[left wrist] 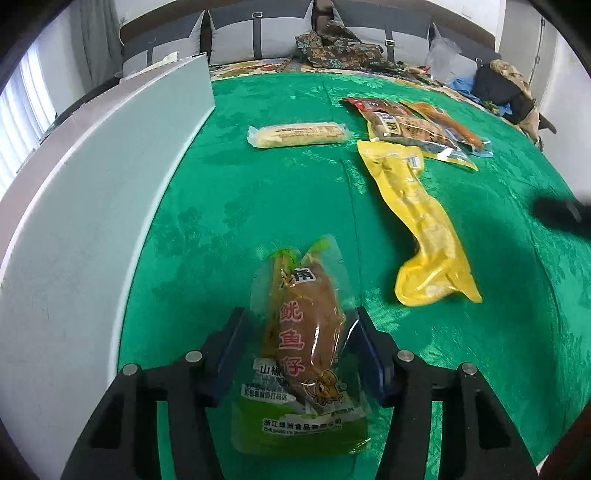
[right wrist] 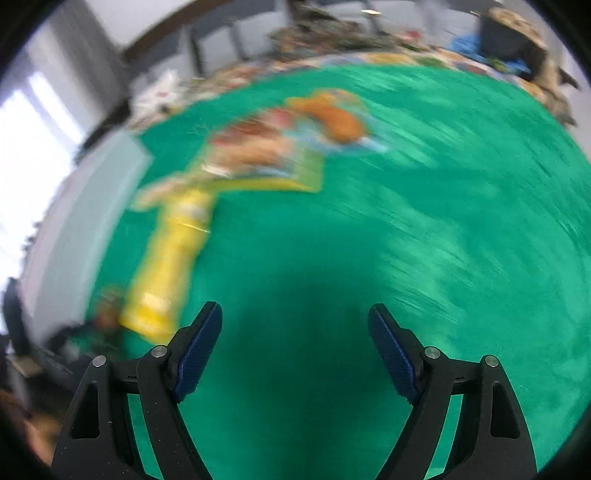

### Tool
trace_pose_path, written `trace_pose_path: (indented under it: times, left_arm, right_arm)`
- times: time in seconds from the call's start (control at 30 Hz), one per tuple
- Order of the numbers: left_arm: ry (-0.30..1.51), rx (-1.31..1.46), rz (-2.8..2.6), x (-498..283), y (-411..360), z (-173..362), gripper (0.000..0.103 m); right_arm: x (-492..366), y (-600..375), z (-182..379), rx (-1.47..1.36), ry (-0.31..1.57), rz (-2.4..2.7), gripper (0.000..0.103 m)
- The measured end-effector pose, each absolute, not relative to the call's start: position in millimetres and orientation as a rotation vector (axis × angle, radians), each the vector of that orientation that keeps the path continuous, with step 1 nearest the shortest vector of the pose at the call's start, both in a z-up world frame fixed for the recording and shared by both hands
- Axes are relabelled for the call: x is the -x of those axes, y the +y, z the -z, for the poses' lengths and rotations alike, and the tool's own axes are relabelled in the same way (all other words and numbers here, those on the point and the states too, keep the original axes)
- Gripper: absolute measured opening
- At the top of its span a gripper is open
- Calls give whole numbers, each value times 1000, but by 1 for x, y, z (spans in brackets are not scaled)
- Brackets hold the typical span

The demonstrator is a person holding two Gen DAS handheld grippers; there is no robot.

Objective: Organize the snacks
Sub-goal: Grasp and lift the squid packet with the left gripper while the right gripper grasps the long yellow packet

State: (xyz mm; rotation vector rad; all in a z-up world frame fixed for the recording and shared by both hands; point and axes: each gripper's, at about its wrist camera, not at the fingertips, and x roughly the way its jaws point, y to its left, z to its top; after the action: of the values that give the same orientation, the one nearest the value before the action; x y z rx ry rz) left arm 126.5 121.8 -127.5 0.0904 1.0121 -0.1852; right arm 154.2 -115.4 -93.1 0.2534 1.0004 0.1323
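Grey headboard, bright window, white walls

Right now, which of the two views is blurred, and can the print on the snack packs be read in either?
Left wrist view: sharp, the print on the squid snack pack reads clearly between the left gripper pads. Right wrist view: motion-smeared, the yellow pack shows no legible print; only the right gripper stays crisp.

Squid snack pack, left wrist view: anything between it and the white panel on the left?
Nothing visible. The squid snack pack sits between the left gripper fingers, and only bare green cloth lies between it and the white panel. The other packs lie farther off to the right.
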Motion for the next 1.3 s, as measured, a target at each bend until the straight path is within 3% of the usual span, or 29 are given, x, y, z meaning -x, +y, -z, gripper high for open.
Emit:
trace_pose_path:
  times: [0.1,0.23,0.3,0.33,0.5,0.6,0.63,0.67,0.73,0.8,0.83,0.93,0.97,1.23,1.27,1.3]
  left_arm:
    - [985,-73,179,-114,128,123,50]
    - [968,-8,193,-99,142,112,38]
    - [948,28,205,-93,150,105,36]
    - [945,48,212,-92,153,104,36]
    - [919,156,246,-88,165,100,32]
    - [881,178,266,-84,168,89,15]
    - [873,200,284,-83,170,84,3]
    - [875,222,293,-83,172,82,3]
    - [886,238,295,-86,173,83,4]
    - [897,225,313,-87,170,86,11]
    - [897,219,322,-86,168,87,20]
    - [943,139,275,-87,159,94,83]
    - [940,129,267,-86,158,96,87]
    - [1075,31,273,-99,130,127,83]
    - [1063,-12,264,-98,125,127,61]
    - [1047,-51,257,-97,121,127,56]
  right_arm:
    - [-194,-55,92,-199,1068,-223,84]
    - [-241,3,133,-74,1240,-188,83]
    - [-239,10,130,1,1198,-167,55]
    - [-236,5,131,-29,1219,-195,49]
    - [-211,-53,121,-279,1221,-217,42]
    - [-191,-86,110,-402,1193,-243,42]
    - [-187,-89,105,-410,1185,-242,42]
    - [-184,-93,100,-421,1175,-252,42]
    - [-181,-94,86,-429,1146,-286,42]
    - [-179,-89,73,-388,1121,-296,42]
    - [-178,-87,70,-375,1115,-296,43]
    - [-174,-88,69,-381,1113,-296,43]
    - [-171,-88,69,-394,1115,-302,43]
    - [-162,-89,70,-447,1094,-342,43]
    - [-161,-90,68,-449,1089,-342,43]
    - [-159,-91,67,-448,1085,-341,43]
